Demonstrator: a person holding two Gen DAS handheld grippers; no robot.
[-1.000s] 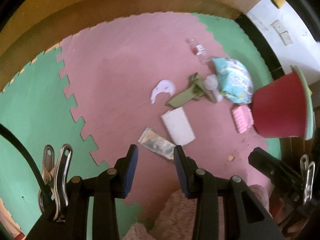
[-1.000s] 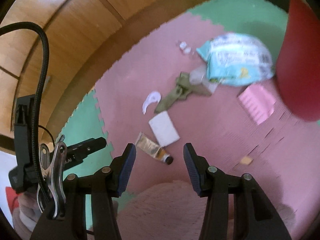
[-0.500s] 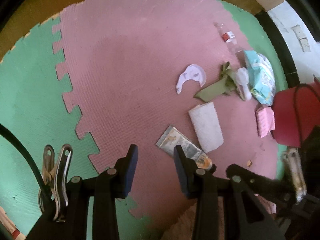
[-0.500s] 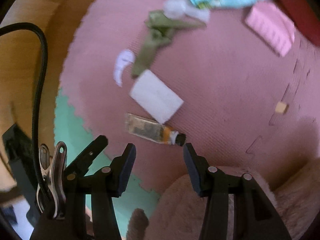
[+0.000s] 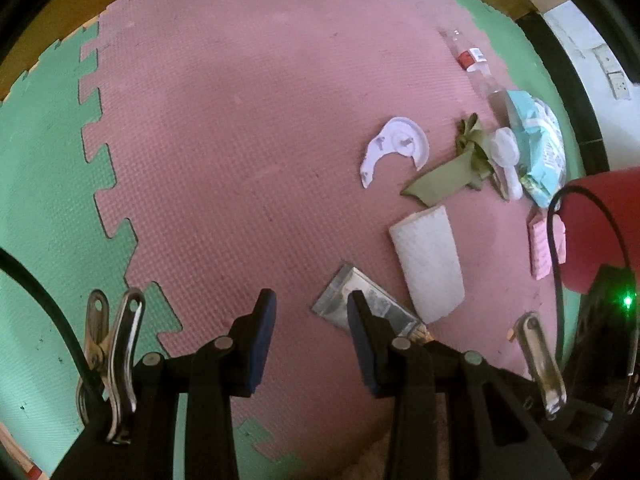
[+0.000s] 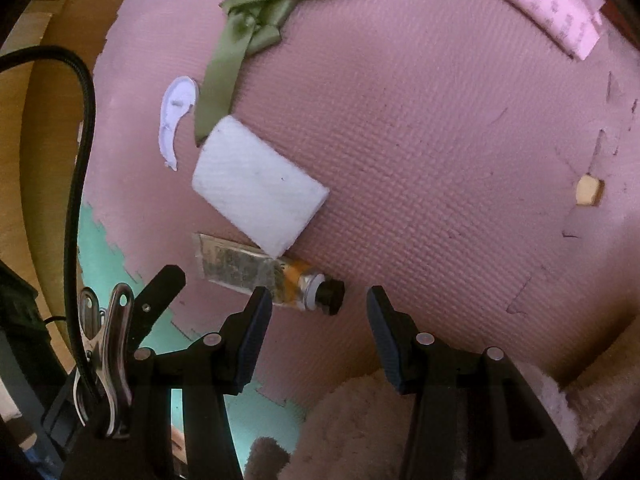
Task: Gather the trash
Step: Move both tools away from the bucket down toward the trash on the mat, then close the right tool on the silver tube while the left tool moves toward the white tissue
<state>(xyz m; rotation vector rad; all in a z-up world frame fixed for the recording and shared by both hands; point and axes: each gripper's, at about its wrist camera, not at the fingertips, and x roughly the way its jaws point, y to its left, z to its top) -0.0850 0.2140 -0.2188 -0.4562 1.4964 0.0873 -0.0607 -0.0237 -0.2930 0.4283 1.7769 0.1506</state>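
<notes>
Trash lies scattered on a pink foam mat (image 5: 240, 152). A squeezed metal tube (image 6: 256, 270) with a black cap lies just ahead of my right gripper (image 6: 320, 316), which is open and empty above its cap end. My left gripper (image 5: 310, 320) is open too, with the tube's flat end (image 5: 340, 300) beside its right finger. Past the tube lie a white foam block (image 6: 256, 188) (image 5: 428, 260), a green ribbon (image 6: 240, 40) (image 5: 452, 168), a torn white lid (image 5: 396, 144) (image 6: 176, 116), a pink pack (image 6: 552, 20) (image 5: 540, 248), a light-blue wrapper (image 5: 540, 148) and a clear bottle (image 5: 476, 64).
A red bin (image 5: 600, 232) stands at the right edge of the left wrist view. Green mat tiles (image 5: 44, 184) border the pink one on the left. A fluffy beige rug (image 6: 360, 428) lies under my right gripper. A small tan crumb (image 6: 588, 190) sits on the mat.
Both grippers have dropped toward the mat and tilted more steeply down; the trash looks larger. The right gripper has rolled, and the tube has come close in front of its fingers. Neither jaw opening changed.
</notes>
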